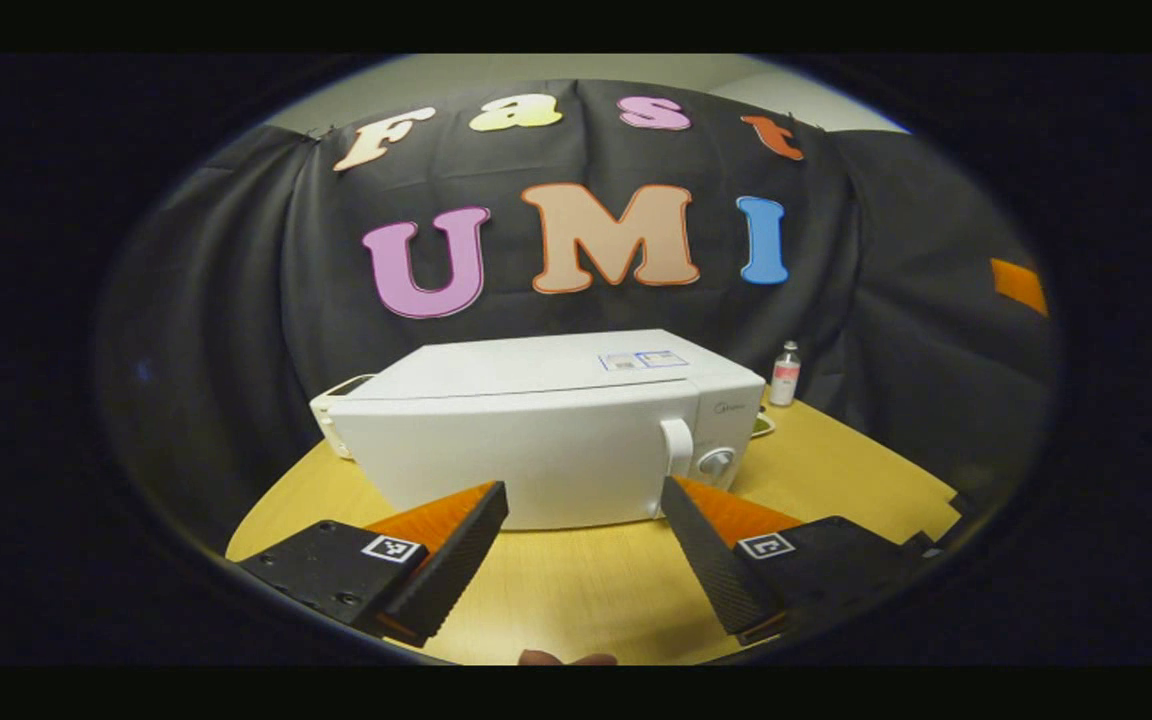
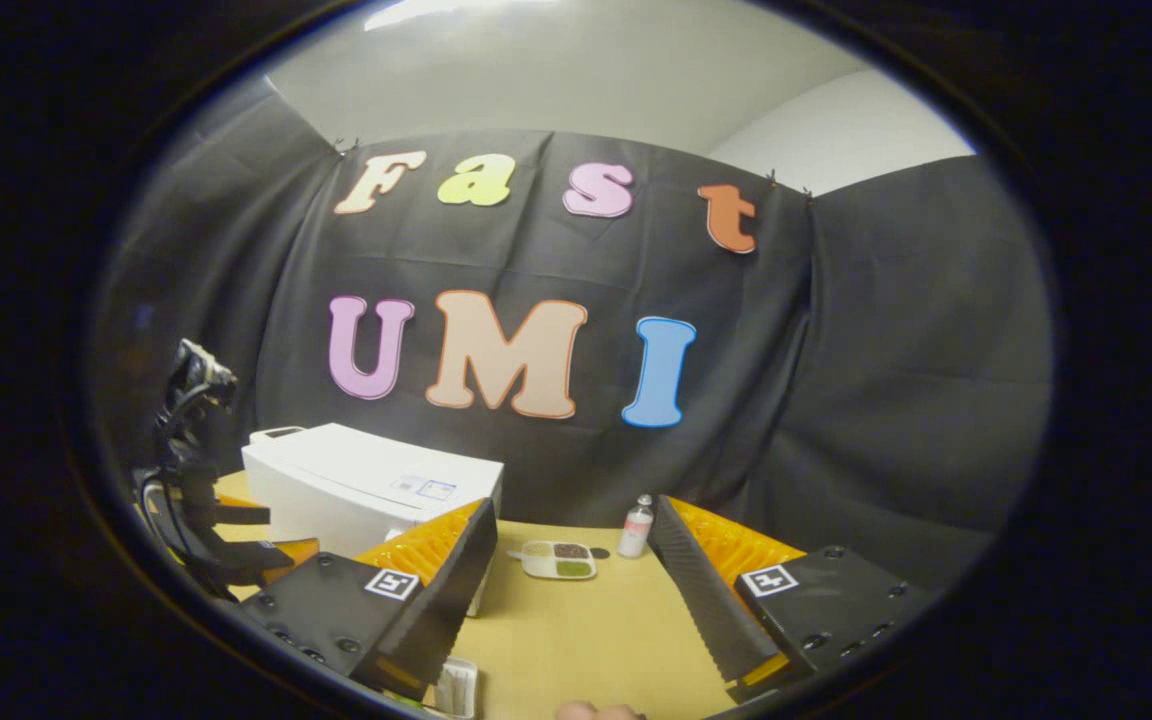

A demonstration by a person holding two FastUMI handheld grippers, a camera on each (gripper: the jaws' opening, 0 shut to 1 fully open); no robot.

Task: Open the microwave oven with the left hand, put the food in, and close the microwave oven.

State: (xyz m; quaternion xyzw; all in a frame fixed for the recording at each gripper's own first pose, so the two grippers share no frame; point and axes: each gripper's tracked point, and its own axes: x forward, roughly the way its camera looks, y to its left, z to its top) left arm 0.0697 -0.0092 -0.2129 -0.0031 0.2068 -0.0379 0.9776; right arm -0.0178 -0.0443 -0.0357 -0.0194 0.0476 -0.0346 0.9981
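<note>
Both views are looking pretty dim overall, with the edges fading off into darkness. Light is coming from overhead: in the right gripper view a bright patch is glowing on the ceiling (image 2: 456, 12) at the top. The white microwave (image 1: 546, 430) is catching most of it and looking a bit washed out on its top in the left gripper view, throwing a soft shadow onto the table (image 1: 586, 590). Fisheye warping is bending everything toward the rims, and things are getting slightly soft out there.
</note>
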